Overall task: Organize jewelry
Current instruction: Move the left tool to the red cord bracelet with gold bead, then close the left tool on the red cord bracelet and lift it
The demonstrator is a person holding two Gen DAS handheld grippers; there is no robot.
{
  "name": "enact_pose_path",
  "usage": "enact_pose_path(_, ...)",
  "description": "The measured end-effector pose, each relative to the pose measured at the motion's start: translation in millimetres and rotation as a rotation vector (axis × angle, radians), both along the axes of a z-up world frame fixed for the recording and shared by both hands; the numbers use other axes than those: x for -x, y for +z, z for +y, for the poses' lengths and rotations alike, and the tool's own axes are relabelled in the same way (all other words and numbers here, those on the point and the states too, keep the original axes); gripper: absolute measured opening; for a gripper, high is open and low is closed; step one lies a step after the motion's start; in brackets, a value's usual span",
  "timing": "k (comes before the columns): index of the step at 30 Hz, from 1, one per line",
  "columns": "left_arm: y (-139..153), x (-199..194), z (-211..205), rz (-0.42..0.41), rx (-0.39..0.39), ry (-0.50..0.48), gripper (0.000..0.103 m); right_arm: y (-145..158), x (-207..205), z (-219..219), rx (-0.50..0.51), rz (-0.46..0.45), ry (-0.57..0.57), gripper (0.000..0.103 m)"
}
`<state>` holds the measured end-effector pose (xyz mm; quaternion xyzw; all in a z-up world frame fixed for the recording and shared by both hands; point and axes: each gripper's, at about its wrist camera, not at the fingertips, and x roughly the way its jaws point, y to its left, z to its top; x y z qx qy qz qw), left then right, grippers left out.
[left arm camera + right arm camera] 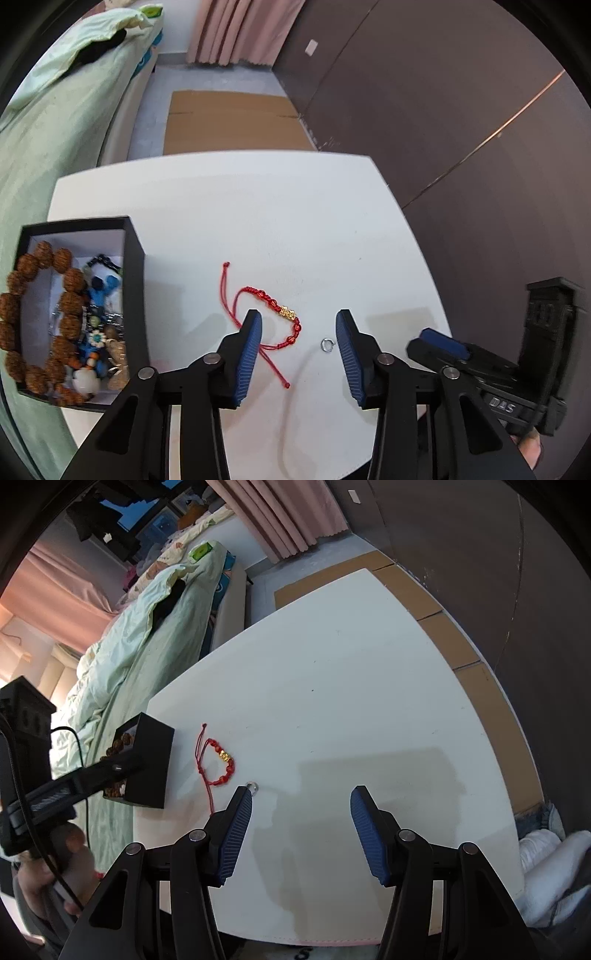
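Note:
A red cord bracelet (279, 318) with gold beads lies on the white table (258, 206). A small silver ring (327, 344) lies just right of it. My left gripper (299, 350) is open above them, both between its fingers. A black box (133, 280) at the left holds a brown bead bracelet (44, 317) and several other pieces. In the right wrist view the red bracelet (221, 762), the ring (253, 786) and the box (151, 764) show. My right gripper (301, 827) is open and empty, its left fingertip beside the ring.
A bed with a green quilt (55, 122) runs along the table's left side. Cardboard (232, 122) lies on the floor beyond the table. A dark wall (461, 110) stands on the right. The right gripper's body (498, 369) is at the table's right edge.

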<state>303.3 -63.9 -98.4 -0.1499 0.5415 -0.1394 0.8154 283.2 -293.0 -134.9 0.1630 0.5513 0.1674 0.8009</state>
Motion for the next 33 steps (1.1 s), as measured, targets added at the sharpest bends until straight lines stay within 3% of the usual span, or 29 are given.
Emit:
enact_pose_path(13, -43, -23, -24, 0.158, -0.092, 0.063, 0.035, -6, -4, -22, -0.055, 0.009, -0.045, 0.058)
enact_pose_path(20, -44, -30, -32, 0.133, -0.158, 0.077, 0.029, -7, -5, -30, -0.073, 0.024, -0.068, 0.058)
enact_pose_path(27, -43, -30, -51, 0.109, -0.299, -0.022, 0.029, -5, -4, -29, -0.085, 0.025, -0.071, 0.058)
enact_pose_path(30, -43, -29, -58, 0.084, -0.375, -0.055, 0.018, -3, -4, -28, -0.092, 0.023, -0.076, 0.058)
enact_pose_path(33, -44, -29, -52, 0.073, -0.366, -0.063, 0.007, -1, -3, -25, -0.093, 0.02, -0.078, 0.058)
